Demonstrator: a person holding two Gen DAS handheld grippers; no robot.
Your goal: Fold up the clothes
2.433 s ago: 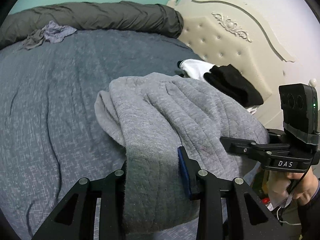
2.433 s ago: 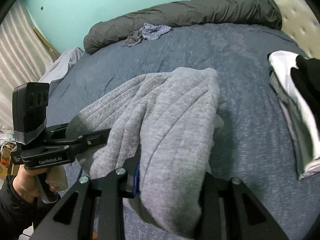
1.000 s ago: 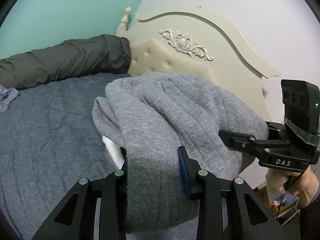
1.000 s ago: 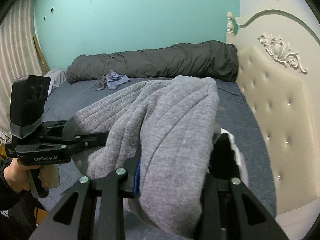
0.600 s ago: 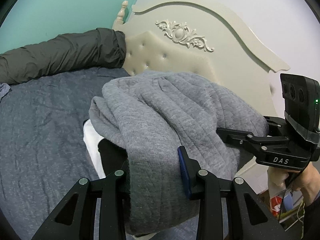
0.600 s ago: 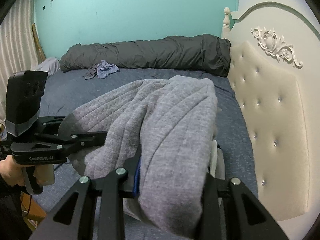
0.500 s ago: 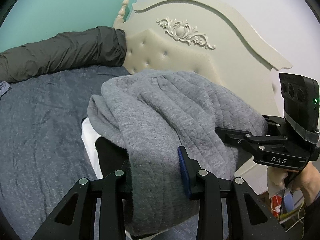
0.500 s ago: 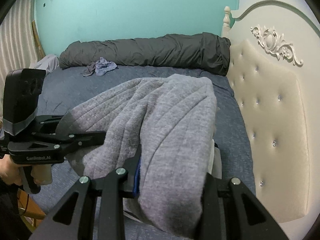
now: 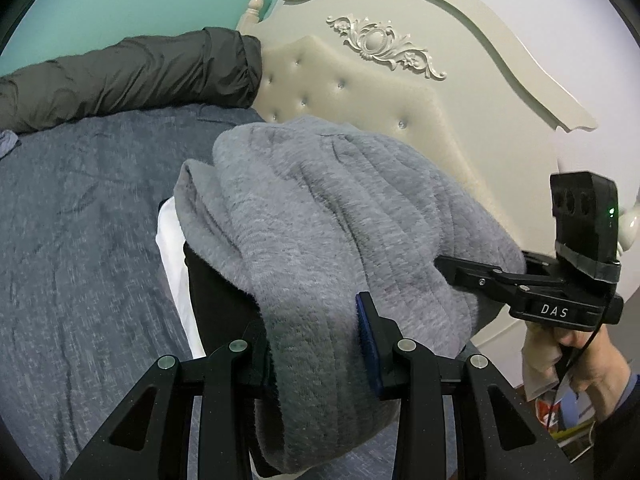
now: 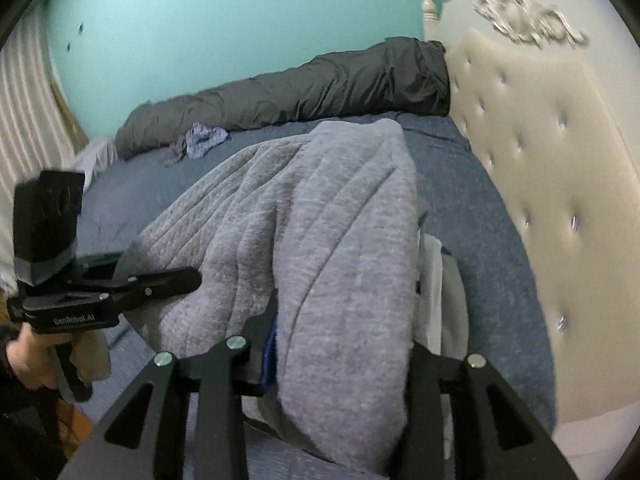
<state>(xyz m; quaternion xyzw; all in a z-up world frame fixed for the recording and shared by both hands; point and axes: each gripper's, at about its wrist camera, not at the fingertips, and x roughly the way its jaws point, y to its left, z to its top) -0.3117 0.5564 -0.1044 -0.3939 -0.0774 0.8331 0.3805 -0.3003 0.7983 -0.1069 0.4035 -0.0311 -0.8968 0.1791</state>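
Both grippers have the folded quilted grey sweatshirt [image 9: 340, 240] between their fingers, the left gripper [image 9: 316, 344] clamped on it and the right gripper [image 10: 340, 344] with jaws that have just been opening, bundle hanging over the black-and-white folded clothes [image 9: 208, 280] on the blue-grey bedspread [image 9: 80, 240] by the cream tufted headboard [image 10: 540, 180].

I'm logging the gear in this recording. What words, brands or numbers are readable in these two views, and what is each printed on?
"DAS": white letters on the black body of the right gripper, seen in the left wrist view.
"GenRobot.AI": white letters on the black body of the left gripper, seen in the right wrist view; blurred, so this reading is uncertain.
Nothing readable on the grey quilted garment or the cream tufted headboard.
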